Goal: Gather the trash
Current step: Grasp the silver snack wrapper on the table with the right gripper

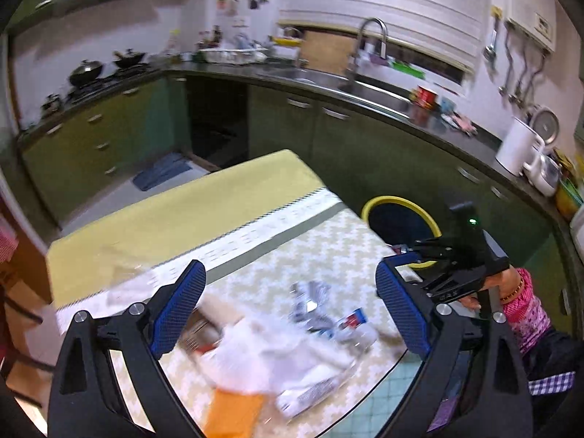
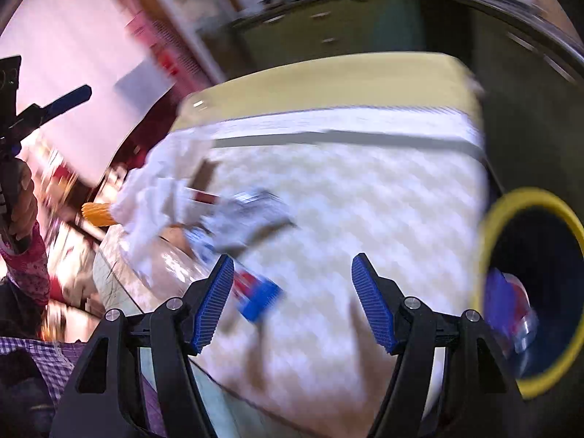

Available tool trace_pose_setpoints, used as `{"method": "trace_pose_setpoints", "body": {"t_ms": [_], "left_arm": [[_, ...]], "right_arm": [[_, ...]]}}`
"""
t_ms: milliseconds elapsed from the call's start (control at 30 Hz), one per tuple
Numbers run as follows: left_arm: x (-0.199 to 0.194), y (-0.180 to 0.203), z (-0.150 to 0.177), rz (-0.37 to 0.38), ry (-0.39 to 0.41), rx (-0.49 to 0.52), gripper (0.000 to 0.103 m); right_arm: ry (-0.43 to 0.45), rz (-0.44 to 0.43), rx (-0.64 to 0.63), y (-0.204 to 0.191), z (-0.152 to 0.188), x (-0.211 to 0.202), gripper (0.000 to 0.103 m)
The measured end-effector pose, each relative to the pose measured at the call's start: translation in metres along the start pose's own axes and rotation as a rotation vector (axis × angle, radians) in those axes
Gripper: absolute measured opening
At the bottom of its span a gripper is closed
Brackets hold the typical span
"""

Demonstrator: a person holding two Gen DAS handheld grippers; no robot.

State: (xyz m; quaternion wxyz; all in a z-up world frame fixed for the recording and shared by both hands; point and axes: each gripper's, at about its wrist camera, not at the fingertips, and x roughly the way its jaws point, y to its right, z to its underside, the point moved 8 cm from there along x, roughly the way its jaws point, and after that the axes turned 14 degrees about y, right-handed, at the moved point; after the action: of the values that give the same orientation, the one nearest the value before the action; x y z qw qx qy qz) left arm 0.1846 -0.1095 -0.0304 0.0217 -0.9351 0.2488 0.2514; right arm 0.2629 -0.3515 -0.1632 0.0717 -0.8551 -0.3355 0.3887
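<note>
The left gripper point(image 1: 290, 308) hangs over the worktop point(image 1: 328, 241) with its jaws wide and nothing between them, aimed down at the heap of trash point(image 1: 288, 350): white tissue, crumpled wrappers, something orange. The right gripper point(image 2: 292, 299) is also open and empty, above bare cloth between the heap and the yellow-rimmed bin point(image 2: 525, 292). The bin stands just off the worktop's edge, so pieces need only a short carry; some wrappers already lie inside.

My finger pads point(image 1: 179, 306) are blue and ribbed on black arms. The tablecloth point(image 1: 292, 241) shows a cream zigzag pattern with a plain yellow end. The bin point(image 2: 525, 200) has a yellow rim. White paper point(image 1: 262, 350), an orange cloth point(image 1: 233, 412), green cabinets point(image 1: 109, 135).
</note>
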Motion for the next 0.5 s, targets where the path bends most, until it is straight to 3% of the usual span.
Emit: {"method": "trace_pose_setpoints", "body": {"t_ms": [167,333,500], "left_arm": [[-0.024,-0.019,0.014,-0.024,0.006,-0.036,0.09],[-0.034,-0.027,0.021,-0.034,0.006,-0.049,0.091],[-0.036,-0.032,0.023,-0.031,0.004,-0.054,0.09]], "right_arm": [[-0.081,-0.044,-0.12,-0.036,-0.018,0.056,0.078],[-0.148,-0.059,-0.182,-0.045,-0.014,0.088,0.078],[-0.193,-0.01,-0.235,-0.044,-0.004,0.106,0.077]]}}
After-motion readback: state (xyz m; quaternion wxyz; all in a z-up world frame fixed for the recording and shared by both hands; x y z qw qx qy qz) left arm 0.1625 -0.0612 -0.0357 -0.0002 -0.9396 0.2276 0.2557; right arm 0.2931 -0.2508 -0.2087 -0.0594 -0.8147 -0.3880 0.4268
